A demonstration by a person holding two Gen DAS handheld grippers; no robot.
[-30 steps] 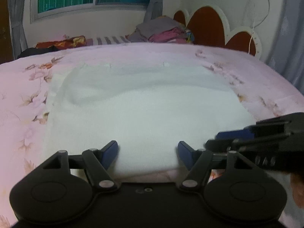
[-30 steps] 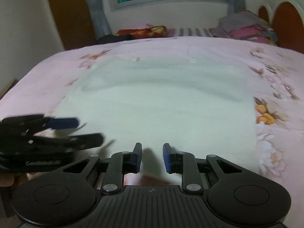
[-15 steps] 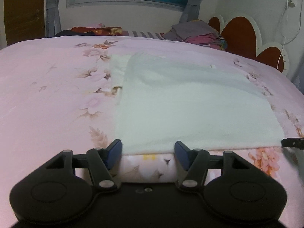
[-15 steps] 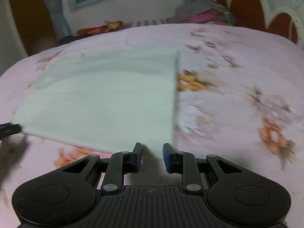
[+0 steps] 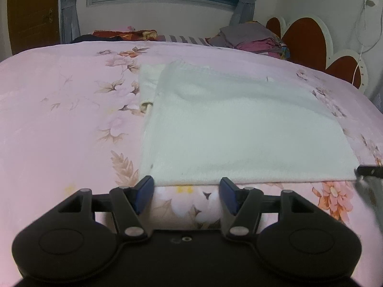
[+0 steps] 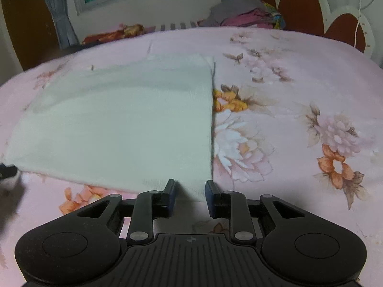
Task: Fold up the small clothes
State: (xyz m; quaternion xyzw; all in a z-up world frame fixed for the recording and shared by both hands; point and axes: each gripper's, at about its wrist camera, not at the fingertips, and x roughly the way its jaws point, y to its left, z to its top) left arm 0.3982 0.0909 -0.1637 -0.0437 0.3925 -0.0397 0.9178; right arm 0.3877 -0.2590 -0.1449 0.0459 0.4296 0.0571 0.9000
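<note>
A white folded garment (image 5: 239, 129) lies flat on the pink floral bedsheet (image 5: 59, 119). My left gripper (image 5: 186, 189) stands open just short of the garment's near edge, by its left corner, with only sheet between the fingers. In the right wrist view the garment (image 6: 119, 124) fills the left half. My right gripper (image 6: 190, 189) sits at its near right corner, jaws narrowly apart, the corner of the cloth lying in the gap, the pads not pressing it. The right gripper's tip (image 5: 369, 171) shows at the garment's far right corner, and the left gripper's tip (image 6: 6, 167) at the left edge.
A pile of folded clothes (image 5: 253, 38) lies at the head of the bed beside a red and white scalloped headboard (image 5: 308, 40). Patterned bedding (image 5: 124, 34) sits under the window. A brown door (image 5: 31, 14) stands at far left. Bare sheet (image 6: 299, 119) spreads right of the garment.
Both grippers slid apart along the garment's near edge, the left one to its left corner, the right one to its right corner. Over the last half second they have kept still.
</note>
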